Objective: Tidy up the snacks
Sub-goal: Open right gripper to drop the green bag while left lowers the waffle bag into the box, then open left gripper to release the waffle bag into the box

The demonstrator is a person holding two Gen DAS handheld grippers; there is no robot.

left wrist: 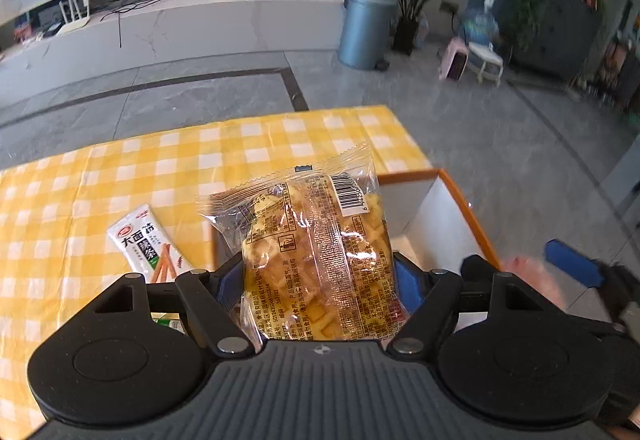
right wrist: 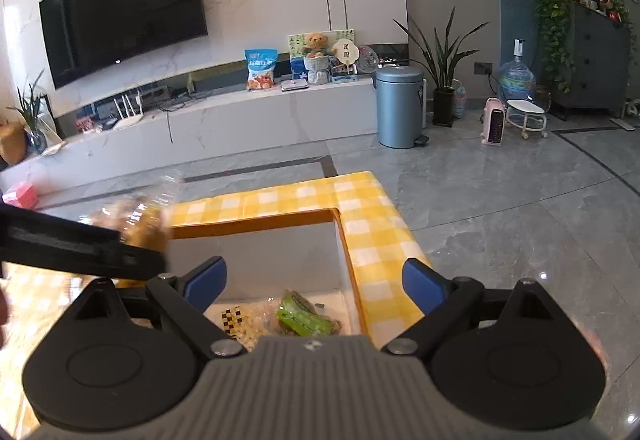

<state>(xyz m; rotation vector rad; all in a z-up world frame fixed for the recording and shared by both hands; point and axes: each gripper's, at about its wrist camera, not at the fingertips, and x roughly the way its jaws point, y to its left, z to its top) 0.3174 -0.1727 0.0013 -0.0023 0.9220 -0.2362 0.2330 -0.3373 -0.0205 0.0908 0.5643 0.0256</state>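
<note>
My left gripper is clamped on a clear bag of yellow waffle-like snacks, its blue pads pressing the bag from both sides, and the bag stands up between the fingers with its barcode end pointing away from me. I hold it raised over the near left side of the orange-rimmed box, which sits at the right end of the table with the yellow checked cloth. On the cloth just left of the bag, near the table's front edge, a white stick-snack packet with green lettering lies flat, partly hidden behind my left finger. At the right edge of the left wrist view I see a blue pad of my right gripper, blurred, beyond the box's right rim. My right gripper has its jaws spread wide with nothing between them, and it hangs over the box, looking down into it. On the box floor lie a green-wrapped snack and, just left of it, a pale packet with a black checker mark; I cannot tell whether the two touch. In the right wrist view the left gripper's dark finger crosses the left side, with the waffle bag blurred above the box's far left corner.
</note>
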